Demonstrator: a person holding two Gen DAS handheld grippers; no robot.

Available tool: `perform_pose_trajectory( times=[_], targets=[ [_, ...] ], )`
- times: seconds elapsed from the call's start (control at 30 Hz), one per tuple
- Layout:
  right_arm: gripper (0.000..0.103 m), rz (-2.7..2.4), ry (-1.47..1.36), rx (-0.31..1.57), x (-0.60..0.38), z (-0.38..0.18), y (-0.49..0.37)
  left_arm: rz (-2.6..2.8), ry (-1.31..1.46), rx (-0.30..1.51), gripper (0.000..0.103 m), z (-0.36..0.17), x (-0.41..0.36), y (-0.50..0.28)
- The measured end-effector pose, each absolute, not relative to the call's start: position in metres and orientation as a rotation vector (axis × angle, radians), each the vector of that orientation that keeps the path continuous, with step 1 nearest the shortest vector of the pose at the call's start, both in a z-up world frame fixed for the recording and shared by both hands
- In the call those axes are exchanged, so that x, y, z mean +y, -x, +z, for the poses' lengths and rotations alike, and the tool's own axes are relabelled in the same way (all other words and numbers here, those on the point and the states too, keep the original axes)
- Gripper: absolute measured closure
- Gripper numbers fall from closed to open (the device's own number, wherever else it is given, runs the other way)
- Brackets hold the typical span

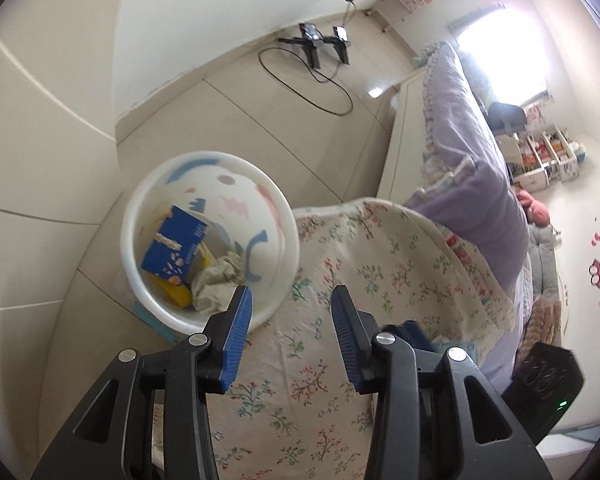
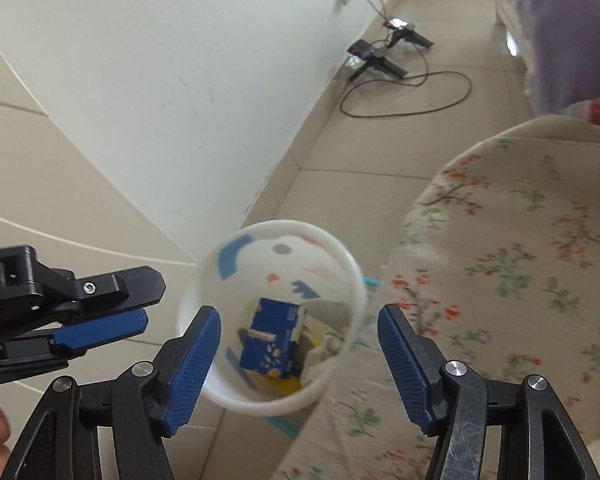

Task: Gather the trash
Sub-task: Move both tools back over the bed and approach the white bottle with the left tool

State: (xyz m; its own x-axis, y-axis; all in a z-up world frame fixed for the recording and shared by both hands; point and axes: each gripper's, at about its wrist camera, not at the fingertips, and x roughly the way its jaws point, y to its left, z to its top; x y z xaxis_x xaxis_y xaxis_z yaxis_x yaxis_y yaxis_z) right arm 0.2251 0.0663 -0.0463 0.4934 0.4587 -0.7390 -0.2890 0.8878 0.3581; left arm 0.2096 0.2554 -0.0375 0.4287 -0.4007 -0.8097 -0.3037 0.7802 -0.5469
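Left wrist view
Left tool [image 1: 292, 300]: blue pads spread apart, nothing between them, held above the edge of the bed.
Bin [image 1: 284, 216]: white, round, printed with blue and pink shapes — it stands on the floor right against the bed, just ahead and to the left of the tool.
Trash in the bin: a blue carton [image 1: 176, 244] tilted on top, a crumpled paper [image 1: 216, 284] beside it, something yellow [image 1: 176, 294] underneath.
Bed cover [image 1: 364, 264]: cream with small flowers; a lilac quilt [image 1: 472, 168] is heaped further along the bed.
Floor [image 1: 236, 120]: beige tiles, with a looped black cable [image 1: 312, 84] and two small black stands near the wall.

Right wrist view
Right tool [image 2: 300, 334]: pads wide apart, gripping nothing — it looks straight down into the bin [image 2: 228, 394].
Trash: the blue carton [image 2: 270, 340] lies inside the bin, a bit blurred.
Left tool [image 2: 104, 328]: reaches in from the left edge, beside the bin; from here I cannot tell its gap.
Bed cover [image 2: 520, 264]: fills the right side, touching the bin.
Cable [image 2: 420, 96]: on the floor by the wall, well beyond the bin.
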Motion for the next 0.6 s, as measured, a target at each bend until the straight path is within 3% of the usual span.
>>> perform_pose_trajectory(
  times=[0.37, 0.43, 0.6],
  targets=[
    [0.031, 0.224, -0.266, 0.900, -0.113, 0.025, -0.166, -0.306, 0.603, 1.292, 0.057, -0.048, 0.133, -0.191],
    [0.031, 0.158, -0.319, 0.884, -0.149, 0.024, -0.152, -0.352, 0.573, 1.334, 0.052, -0.056, 0.105, -0.184],
    [0.031, 0.085, -0.452, 0.952, -0.207, -0.004, -0.141, -0.434, 0.522, 1.453, 0.051, -0.084, 0.041, -0.172]
  ],
)
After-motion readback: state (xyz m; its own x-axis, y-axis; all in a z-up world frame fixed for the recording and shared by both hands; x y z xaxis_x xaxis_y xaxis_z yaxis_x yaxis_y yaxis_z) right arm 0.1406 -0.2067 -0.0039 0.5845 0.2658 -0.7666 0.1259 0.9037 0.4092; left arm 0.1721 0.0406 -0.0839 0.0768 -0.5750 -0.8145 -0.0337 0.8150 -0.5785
